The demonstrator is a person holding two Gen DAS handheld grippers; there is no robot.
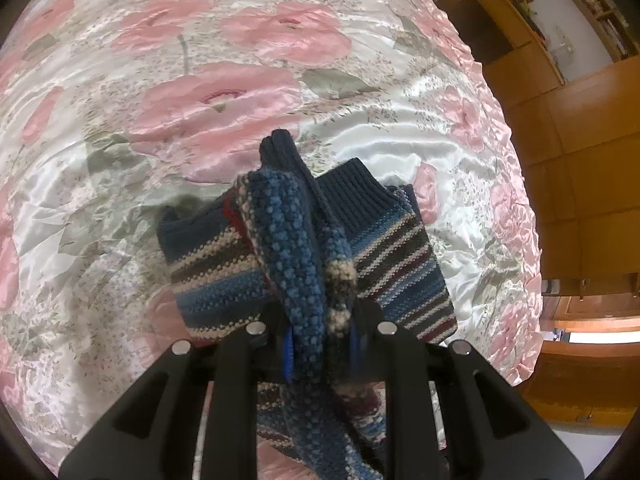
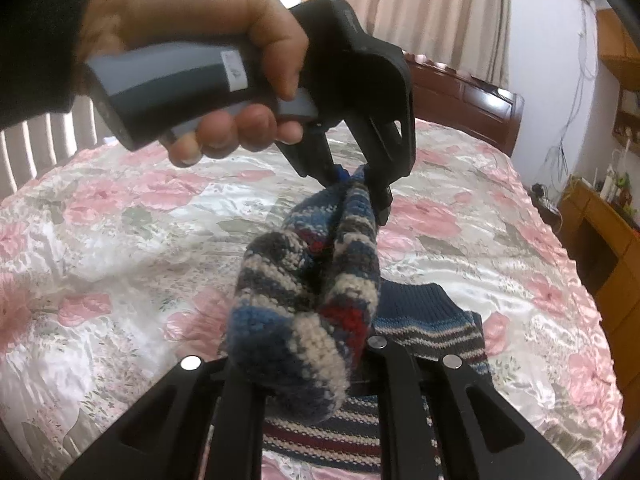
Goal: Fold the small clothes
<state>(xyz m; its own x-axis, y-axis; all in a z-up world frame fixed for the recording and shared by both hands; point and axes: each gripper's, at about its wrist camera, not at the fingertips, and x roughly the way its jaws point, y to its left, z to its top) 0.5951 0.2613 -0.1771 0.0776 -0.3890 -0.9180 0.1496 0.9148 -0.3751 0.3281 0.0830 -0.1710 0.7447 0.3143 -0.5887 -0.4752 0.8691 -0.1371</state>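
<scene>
Now both hand-held grippers [image 1: 320, 344] [image 2: 298, 364] pinch striped knitwear [image 1: 308, 264].

A floral satin bedspread [image 2: 120, 240], wooden headboard [image 2: 472, 108], beige curtains [image 2: 420, 8], wooden cabinets [image 1: 580, 152]

No readable text, brand, number or sign can be made out in either view. A small white label [image 2: 233, 74] is stuck on the grey handle [image 2: 168, 92] at about 10 o'clock, but its marking is too blurred to be read.
</scene>
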